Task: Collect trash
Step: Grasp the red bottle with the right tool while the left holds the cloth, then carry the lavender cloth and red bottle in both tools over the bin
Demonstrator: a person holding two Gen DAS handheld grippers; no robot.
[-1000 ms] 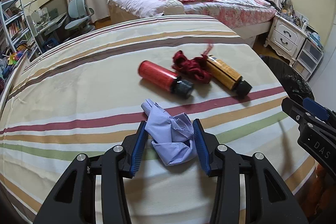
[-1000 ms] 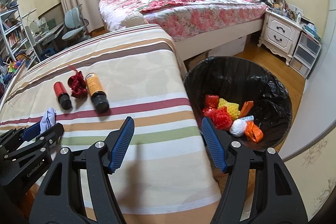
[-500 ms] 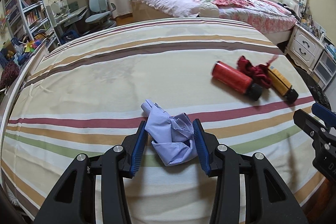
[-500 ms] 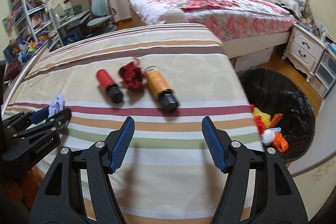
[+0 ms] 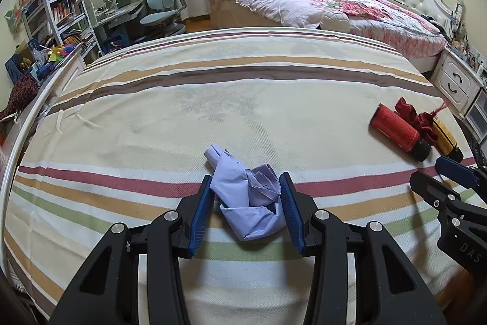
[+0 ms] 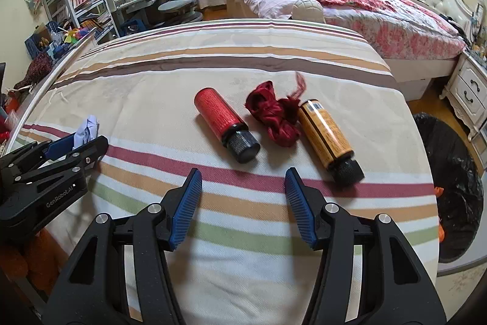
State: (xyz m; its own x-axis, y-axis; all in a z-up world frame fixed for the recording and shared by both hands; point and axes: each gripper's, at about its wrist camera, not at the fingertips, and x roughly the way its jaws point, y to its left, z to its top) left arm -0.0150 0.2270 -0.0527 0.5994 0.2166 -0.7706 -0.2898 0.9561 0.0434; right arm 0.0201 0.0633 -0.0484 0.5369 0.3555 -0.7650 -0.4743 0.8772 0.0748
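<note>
The crumpled lilac paper point(image 5: 248, 200) is pinched between the blue pads of the left gripper point(image 5: 246, 203), well to the left of the red bottle point(image 6: 223, 119) on the striped cloth point(image 6: 243, 60). The right gripper point(image 6: 243, 203) hovers with fingers spread just in front of that bottle. To finish well, I would keep the squeeze firm and carry the paper past the bottle to the black-lined bin point(image 6: 453, 172) beyond the cloth's right edge.

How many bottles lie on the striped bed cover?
2. The red bottle lies left of the dark red cloth; the orange bottle lies right of it. None seems hidden.
</note>
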